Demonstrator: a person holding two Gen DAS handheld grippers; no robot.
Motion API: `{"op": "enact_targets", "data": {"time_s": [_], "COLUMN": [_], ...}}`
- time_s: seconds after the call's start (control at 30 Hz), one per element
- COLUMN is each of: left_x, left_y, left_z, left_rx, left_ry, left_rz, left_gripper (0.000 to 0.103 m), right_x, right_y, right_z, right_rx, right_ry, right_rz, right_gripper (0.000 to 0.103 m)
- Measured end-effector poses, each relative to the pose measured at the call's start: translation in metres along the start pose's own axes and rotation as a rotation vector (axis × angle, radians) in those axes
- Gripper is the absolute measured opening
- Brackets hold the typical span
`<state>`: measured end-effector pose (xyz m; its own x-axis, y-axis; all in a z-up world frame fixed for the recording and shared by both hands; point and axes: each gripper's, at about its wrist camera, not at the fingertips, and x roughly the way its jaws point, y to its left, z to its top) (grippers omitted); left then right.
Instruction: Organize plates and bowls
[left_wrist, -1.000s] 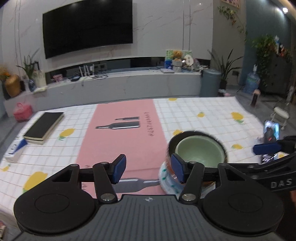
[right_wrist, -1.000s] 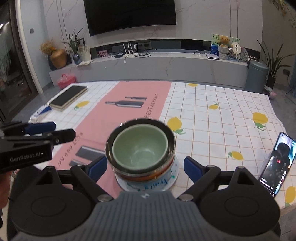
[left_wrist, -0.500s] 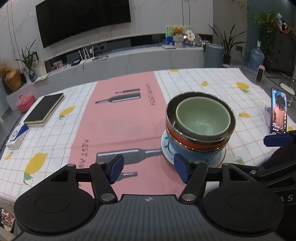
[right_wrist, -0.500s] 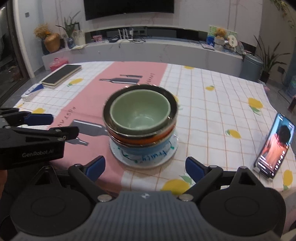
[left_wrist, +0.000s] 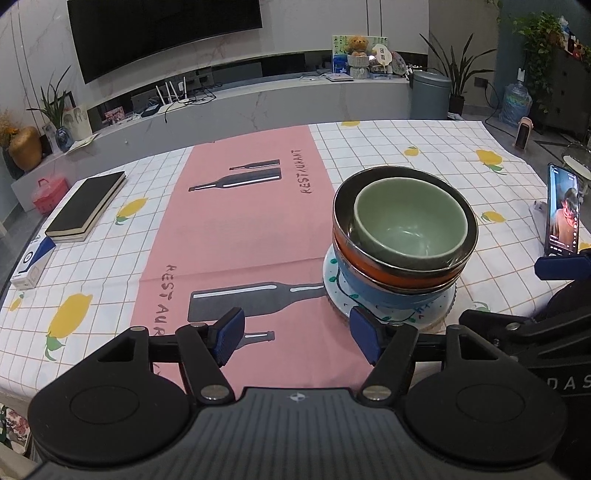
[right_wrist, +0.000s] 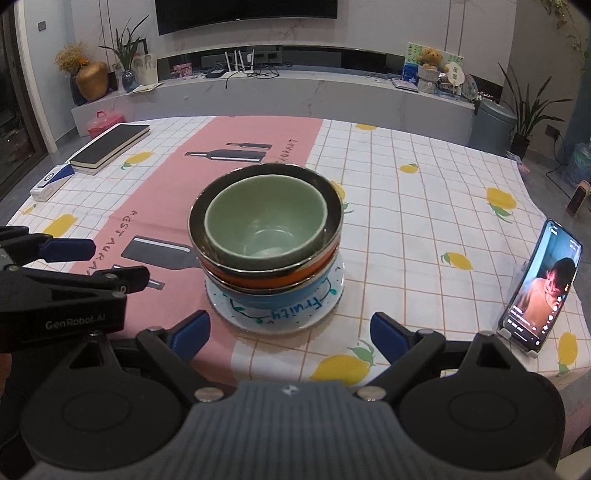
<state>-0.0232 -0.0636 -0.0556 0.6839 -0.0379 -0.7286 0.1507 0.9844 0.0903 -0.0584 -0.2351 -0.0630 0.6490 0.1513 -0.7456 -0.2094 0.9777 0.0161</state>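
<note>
Right now, by item:
Stack: green bowl (right_wrist: 266, 221) nests in a metal-rimmed orange bowl (right_wrist: 273, 275), that in a blue bowl (right_wrist: 277, 299), all on a white plate (right_wrist: 295, 321) lettered "fruity".
Stack location: on the tablecloth (right_wrist: 424, 206), at the edge of its pink panel, toward the near side.
Left gripper (left_wrist: 297, 338): fingers spread, nothing between them, the right pad (left_wrist: 364, 338) just in front of the plate rim; possibly touching, hard to tell.
Right gripper (right_wrist: 291, 334): fingers wide apart, empty, just short of the plate.
Phone (right_wrist: 539, 291): propped upright, right of the stack.
Book (left_wrist: 86, 206): far left.
</note>
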Motion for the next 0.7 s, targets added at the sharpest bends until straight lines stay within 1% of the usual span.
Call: {"op": "enact_targets", "data": {"time_s": [0.4,0.7], "left_x": [0.0021,0.0029], "left_y": [0.0025,0.0024], "left_z": [-0.0020,-0.0035], "left_rx": [-0.007,-0.008], "left_ry": [0.015,0.022], "left_rz": [-0.007,-0.011], "left_gripper": [0.077,0.078], "right_x": [0.0062,0.0072], "right_y": [0.0005,0.0000], "right_z": [-0.0006,-0.0005], "right_rx": [0.007,0.008], "right_ry": [0.031,0.033], "right_rz": [0.003,0.003], "right_gripper": [0.092,0.092]}}
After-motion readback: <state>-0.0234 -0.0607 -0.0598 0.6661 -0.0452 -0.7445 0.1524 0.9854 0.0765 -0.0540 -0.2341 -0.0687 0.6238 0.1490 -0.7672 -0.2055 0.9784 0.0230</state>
